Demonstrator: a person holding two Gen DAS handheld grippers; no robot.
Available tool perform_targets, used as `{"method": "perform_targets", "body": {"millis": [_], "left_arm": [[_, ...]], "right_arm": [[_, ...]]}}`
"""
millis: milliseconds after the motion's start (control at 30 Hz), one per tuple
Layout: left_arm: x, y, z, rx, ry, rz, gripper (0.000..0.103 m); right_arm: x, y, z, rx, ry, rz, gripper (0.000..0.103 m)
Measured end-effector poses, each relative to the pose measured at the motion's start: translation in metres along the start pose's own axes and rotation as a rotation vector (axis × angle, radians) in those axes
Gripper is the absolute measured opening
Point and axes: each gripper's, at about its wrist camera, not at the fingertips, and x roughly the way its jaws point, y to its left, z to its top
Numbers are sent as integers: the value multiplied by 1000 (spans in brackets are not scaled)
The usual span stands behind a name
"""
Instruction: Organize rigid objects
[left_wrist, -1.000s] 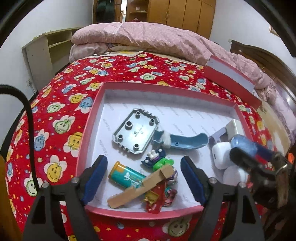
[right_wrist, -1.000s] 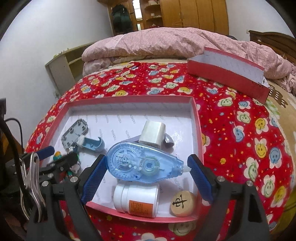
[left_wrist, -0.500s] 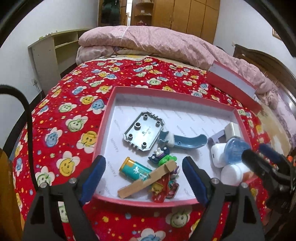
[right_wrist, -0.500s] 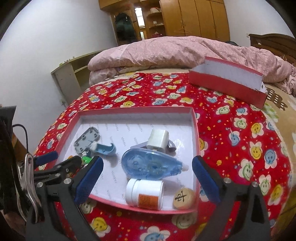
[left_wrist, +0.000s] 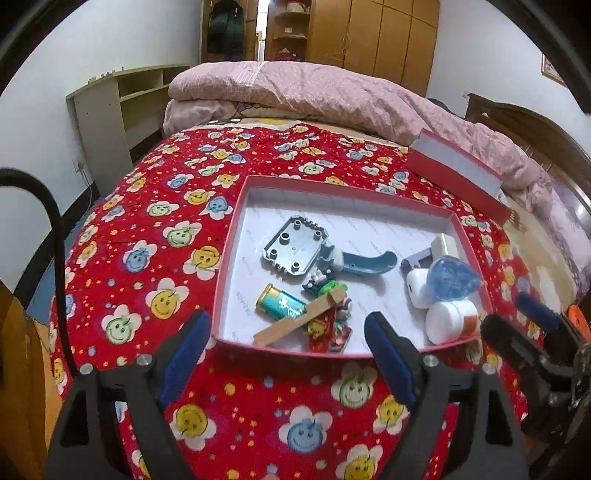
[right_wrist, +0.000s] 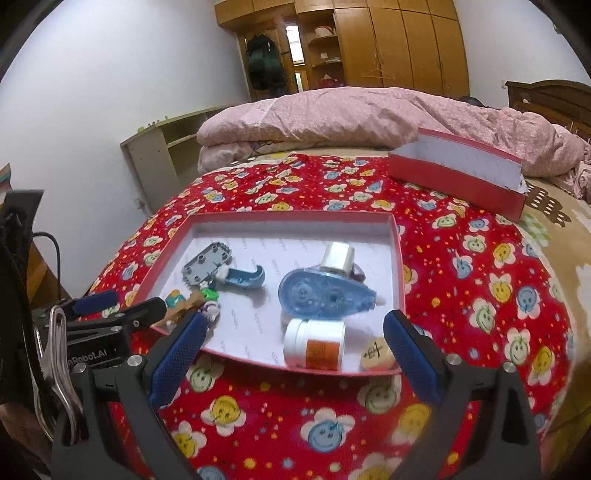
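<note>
A red tray (left_wrist: 229, 258) with a white lining lies on the flowered bedspread. It holds a grey plate (left_wrist: 295, 245), a blue curved piece (left_wrist: 365, 260), a teal tube (left_wrist: 282, 302), a wooden stick (left_wrist: 299, 321), a blue correction tape (right_wrist: 325, 293), a white jar (right_wrist: 314, 343), a white cube (right_wrist: 338, 256) and a round wooden piece (right_wrist: 376, 354). My left gripper (left_wrist: 284, 325) hovers open before the tray's near edge, nothing between its pads. My right gripper (right_wrist: 295, 321) is open too, apart from the tape and jar.
A red lid (right_wrist: 454, 177) stands on the bed behind the tray to the right, in front of a pink quilt (right_wrist: 351, 114). A pale shelf unit (left_wrist: 110, 110) is against the left wall. A black cable (left_wrist: 55, 229) curves at the left.
Both grippers have drawn back and up from the tray. The correction tape that sat between the right jaws now lies in the tray, and those jaws stand wider.
</note>
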Motion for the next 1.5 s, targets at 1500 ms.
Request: {"method": "perform_targets", "body": {"millis": [1500], "left_arm": [[29, -10, -78, 61, 101, 59, 91]], "right_arm": [[25, -2, -90, -12, 194, -154, 101]]}}
